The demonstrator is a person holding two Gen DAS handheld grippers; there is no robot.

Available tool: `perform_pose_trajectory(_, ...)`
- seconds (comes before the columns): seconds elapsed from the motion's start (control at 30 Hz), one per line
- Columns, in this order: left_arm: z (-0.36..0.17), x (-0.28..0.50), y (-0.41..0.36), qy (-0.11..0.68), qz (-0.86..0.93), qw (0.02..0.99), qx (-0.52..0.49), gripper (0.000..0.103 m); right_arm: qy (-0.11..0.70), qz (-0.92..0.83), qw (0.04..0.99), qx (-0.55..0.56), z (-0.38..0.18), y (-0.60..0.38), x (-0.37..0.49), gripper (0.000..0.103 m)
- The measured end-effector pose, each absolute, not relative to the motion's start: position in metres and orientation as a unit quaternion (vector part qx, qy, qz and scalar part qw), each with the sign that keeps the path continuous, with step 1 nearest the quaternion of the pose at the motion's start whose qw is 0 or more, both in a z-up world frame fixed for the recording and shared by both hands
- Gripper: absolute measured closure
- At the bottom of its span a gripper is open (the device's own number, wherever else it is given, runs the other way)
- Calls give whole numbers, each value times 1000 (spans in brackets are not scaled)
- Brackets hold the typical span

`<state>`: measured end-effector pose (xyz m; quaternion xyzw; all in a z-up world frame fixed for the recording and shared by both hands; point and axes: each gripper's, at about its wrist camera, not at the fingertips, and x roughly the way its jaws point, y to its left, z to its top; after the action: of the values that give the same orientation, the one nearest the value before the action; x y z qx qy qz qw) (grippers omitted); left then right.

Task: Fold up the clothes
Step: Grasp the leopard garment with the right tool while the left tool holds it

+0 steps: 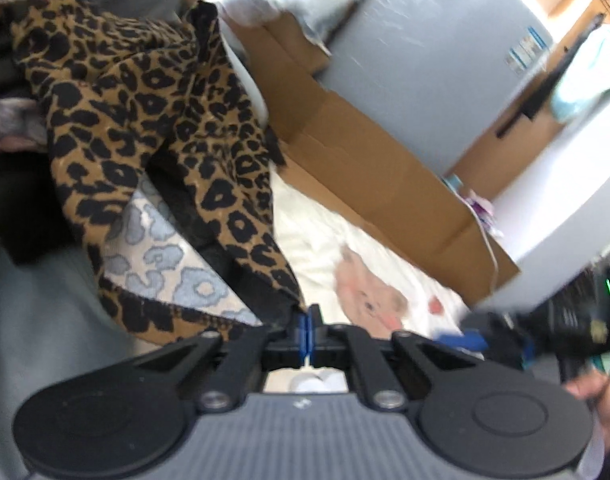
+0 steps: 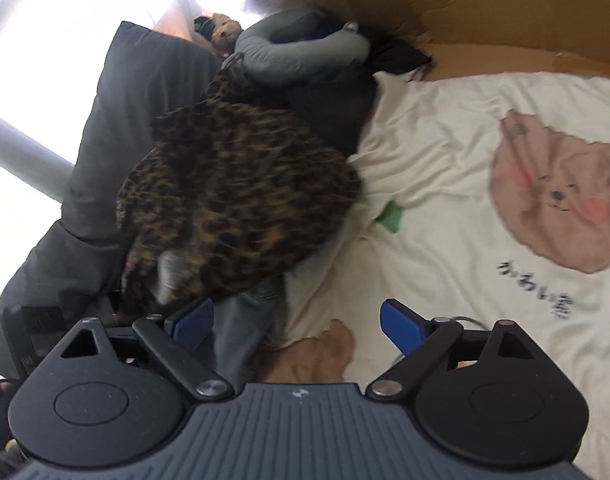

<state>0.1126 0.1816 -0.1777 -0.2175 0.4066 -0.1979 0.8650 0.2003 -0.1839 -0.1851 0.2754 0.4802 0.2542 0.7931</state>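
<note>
A leopard-print garment (image 1: 145, 120) hangs bunched at the left of the left wrist view, its pale blue-spotted inside showing low down. My left gripper (image 1: 308, 320) is shut, and a corner of that garment is pinched at its blue fingertips. In the right wrist view the same leopard-print garment (image 2: 233, 196) is a blurred heap on the bed, just beyond my left finger (image 2: 193, 320). My right gripper (image 2: 297, 322) stands wide open, with nothing between its pads. It hovers over a strip of blue denim (image 2: 245, 320) and the sheet.
A cream bedsheet (image 2: 445, 184) with a pink bear print covers the bed. An open cardboard box (image 1: 365, 152) lies along its far side. A grey neck pillow (image 2: 301, 56), dark clothes and a grey cushion (image 2: 105, 152) crowd the left. A hand (image 1: 593, 396) shows at the right edge.
</note>
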Motion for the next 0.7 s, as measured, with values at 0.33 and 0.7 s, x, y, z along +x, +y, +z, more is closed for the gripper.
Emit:
perform_pose_trajectory(0.33,-209,89,141,439,-243,825,-259,102,540,266,723,338,-239,-154,217,10)
perform_pose_trajectory(0.7,-217,72,142,459,-251,812,-257,101,573,258,683,373,-276,-153,217,102)
